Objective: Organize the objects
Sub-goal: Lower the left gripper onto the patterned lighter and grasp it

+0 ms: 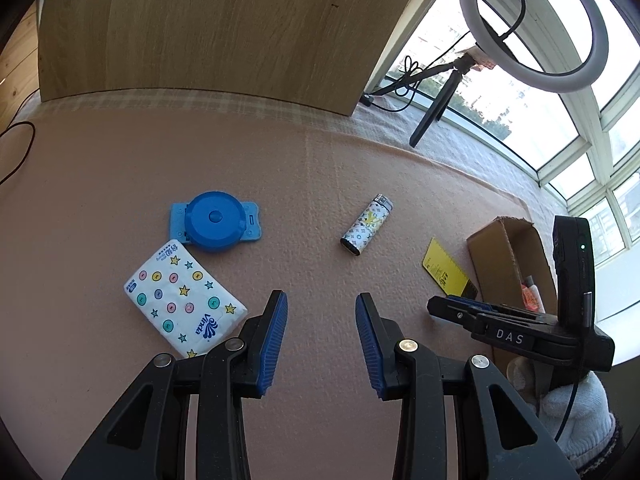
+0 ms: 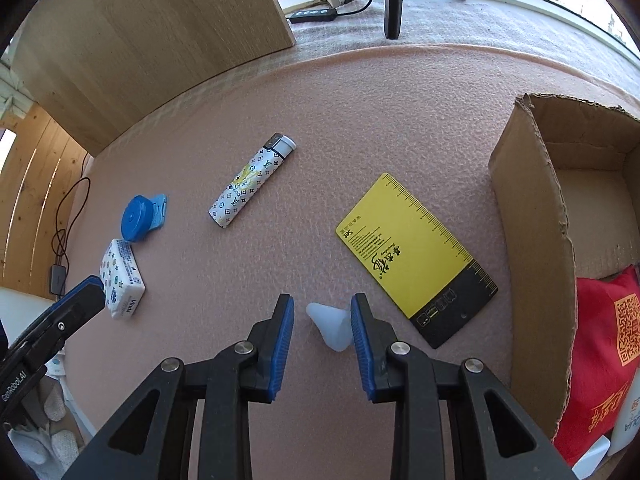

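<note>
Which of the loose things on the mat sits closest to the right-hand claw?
The small translucent white cone, lying between the right gripper fingers; the others lie farther off.

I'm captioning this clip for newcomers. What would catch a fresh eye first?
Probably the yellow ruler card, lying flat on the pink mat beside the open cardboard box. Next, the patterned lighter mid-mat, and the small translucent white cap between the right gripper's open fingers.

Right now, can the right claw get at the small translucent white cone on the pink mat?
Probably yes: the small translucent white cone lies between the open right claw fingers, against its right pad, with nothing covering it.
</note>
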Available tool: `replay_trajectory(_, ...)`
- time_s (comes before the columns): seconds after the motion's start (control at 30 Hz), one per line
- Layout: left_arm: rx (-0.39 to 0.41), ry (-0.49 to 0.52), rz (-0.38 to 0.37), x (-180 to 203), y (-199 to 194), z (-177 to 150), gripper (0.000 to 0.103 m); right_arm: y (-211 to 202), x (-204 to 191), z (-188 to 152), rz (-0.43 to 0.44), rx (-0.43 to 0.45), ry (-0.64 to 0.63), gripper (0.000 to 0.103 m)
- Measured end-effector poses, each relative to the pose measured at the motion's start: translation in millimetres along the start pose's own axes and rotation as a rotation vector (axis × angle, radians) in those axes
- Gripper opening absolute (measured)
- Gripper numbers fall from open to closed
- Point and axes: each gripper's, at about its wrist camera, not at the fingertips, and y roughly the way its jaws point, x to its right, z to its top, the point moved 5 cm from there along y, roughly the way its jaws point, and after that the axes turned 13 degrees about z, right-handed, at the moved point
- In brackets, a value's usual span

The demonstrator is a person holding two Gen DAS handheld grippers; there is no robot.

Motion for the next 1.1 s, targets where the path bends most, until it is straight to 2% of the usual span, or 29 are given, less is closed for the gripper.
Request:
replay_trajectory(0.2,-0.002,0.037,0.019,12,8,6,0.038,1,-10,-24,0.023,-0.02,-0.028,0.027)
replay_trajectory(0.5,-0.002,0.146,0.054,54,35,37,0.038,-28,-7,-34,0.014,0.071,-0.017,0.027)
replay_trajectory(0.73,-0.033,0.239,0.112,91,78,53,0.039,-38,-5,-38,0.036,0.098,0.002,0.028)
replay_trajectory(1.1,-0.072,0.252,0.139,104,110,56,0.039,-41,4,-40,0.054,0.104,0.024,0.028)
